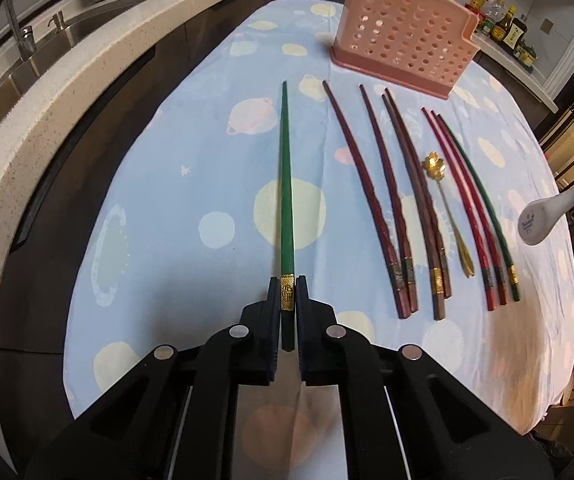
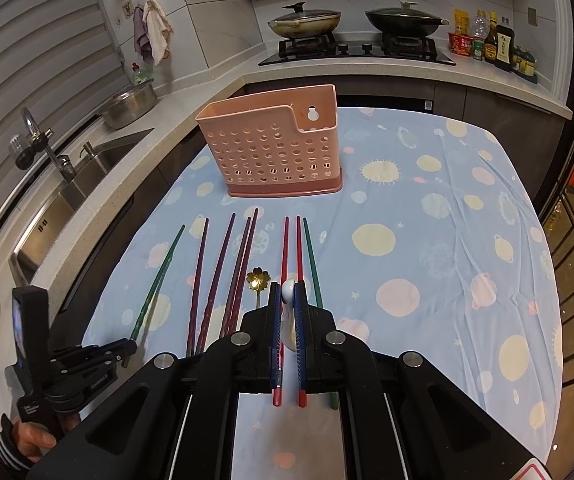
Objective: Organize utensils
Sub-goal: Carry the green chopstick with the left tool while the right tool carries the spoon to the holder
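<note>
my left gripper is clamped tight on the gold-banded handle end of a long green chopstick, which lies flat on the pale blue planet-print tablecloth, tip aimed toward the far end of the table. my right gripper is closed around the handle of a white ceramic soup spoon and holds it above the cloth. just right of the green stick lie two dark red chopsticks, then a brown pair, a small gold flower-bowled spoon, two bright red chopsticks and a second green chopstick, handles toward me. beyond their tips stands the pink perforated plastic utensil holder, upright and apparently empty.

the step in hand, i judge, is the first pick-up: one stick gripped, not yet lifted. next it wants raising, tipping upright and lowering into the holder's open top without snagging the rim.

the left view alone shows the spoon's bowl hanging free at the right edge. the right view alone shows the holder's open top and hanging hole, the hand on the left gripper's handle, and the stove with two lidded pans.
</note>
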Action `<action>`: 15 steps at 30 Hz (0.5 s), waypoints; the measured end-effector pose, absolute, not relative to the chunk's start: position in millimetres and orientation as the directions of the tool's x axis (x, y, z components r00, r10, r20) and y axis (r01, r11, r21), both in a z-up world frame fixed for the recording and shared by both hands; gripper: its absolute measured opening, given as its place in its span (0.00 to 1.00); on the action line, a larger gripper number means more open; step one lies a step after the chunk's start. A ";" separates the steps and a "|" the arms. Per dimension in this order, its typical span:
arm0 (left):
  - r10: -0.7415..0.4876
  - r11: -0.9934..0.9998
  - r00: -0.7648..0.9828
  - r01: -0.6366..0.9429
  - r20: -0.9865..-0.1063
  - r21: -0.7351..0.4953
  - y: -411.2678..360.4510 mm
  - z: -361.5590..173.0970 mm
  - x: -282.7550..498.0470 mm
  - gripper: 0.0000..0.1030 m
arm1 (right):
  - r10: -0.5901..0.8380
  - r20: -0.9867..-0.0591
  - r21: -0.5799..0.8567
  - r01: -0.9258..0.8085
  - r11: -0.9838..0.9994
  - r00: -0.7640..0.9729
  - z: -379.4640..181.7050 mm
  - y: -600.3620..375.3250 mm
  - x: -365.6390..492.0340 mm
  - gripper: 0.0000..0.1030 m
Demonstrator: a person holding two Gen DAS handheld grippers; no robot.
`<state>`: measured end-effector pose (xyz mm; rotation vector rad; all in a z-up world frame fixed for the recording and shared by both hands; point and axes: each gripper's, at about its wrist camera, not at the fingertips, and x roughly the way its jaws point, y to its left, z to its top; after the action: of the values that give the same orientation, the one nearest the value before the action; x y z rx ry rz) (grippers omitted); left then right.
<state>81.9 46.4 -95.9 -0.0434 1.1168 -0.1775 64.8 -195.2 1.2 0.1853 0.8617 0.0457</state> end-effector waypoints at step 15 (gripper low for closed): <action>-0.258 0.966 0.696 0.172 -0.670 -0.194 49.8 61.7 127.9 0.07 | 0.143 -0.639 0.207 -0.010 0.978 0.756 58.7 -204.4 94.2 0.06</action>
<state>127.9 49.8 61.7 -0.1192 0.7641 -0.2407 94.2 -204.4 58.7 0.1960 0.7100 0.0838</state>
